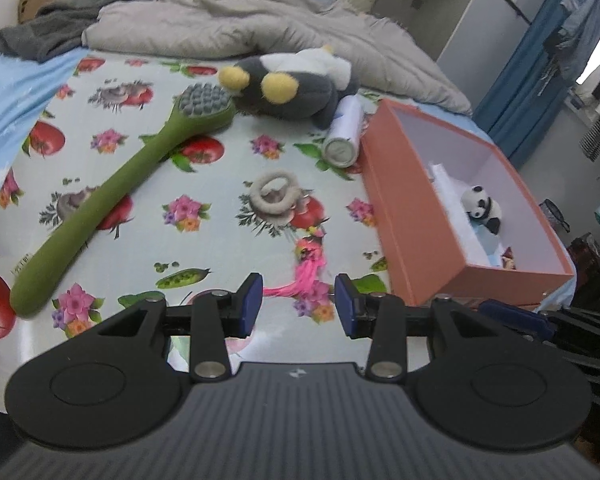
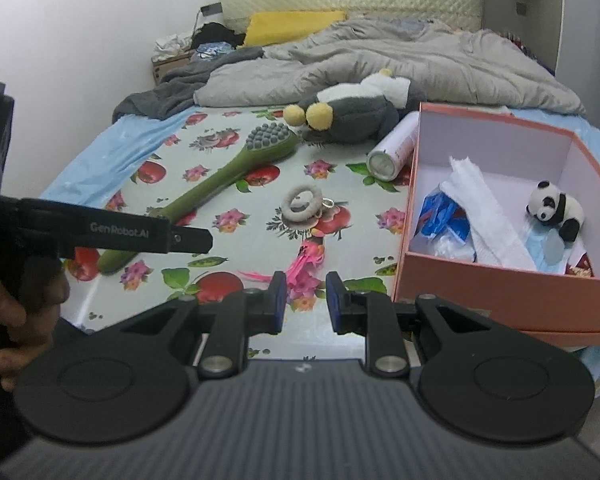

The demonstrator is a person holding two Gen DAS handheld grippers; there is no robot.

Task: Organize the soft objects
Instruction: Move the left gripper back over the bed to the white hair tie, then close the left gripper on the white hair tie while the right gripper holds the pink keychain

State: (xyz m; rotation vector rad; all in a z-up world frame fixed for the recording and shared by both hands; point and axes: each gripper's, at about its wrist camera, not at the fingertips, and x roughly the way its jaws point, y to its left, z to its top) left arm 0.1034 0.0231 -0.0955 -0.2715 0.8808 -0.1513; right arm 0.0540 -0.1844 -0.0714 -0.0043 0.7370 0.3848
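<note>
**Hovering over the flowered cloth, both claws empty**

Hanging above the flowered cloth point(image 1: 148, 240) on the bed, the left claw point(image 1: 299, 300) stands partly open with nothing between its pads — the pink feather toy point(image 1: 306, 268) lies on the cloth just beyond it. The right claw point(image 2: 306, 298) has a narrower gap and also holds nothing. Out on the cloth lie a green brush point(image 1: 112, 196), a grey ring point(image 1: 274, 196) and a white tube point(image 1: 344, 136) just beside the pink box point(image 1: 412, 240). The grey and white plush toy point(image 1: 296, 84) rests at the far edge, against the grey quilt point(image 1: 260, 20). Inside the box sit a small panda point(image 2: 556, 208), white paper point(image 2: 488, 208) and a blue wrapper point(image 2: 440, 212) — well apart from both claws.
</note>
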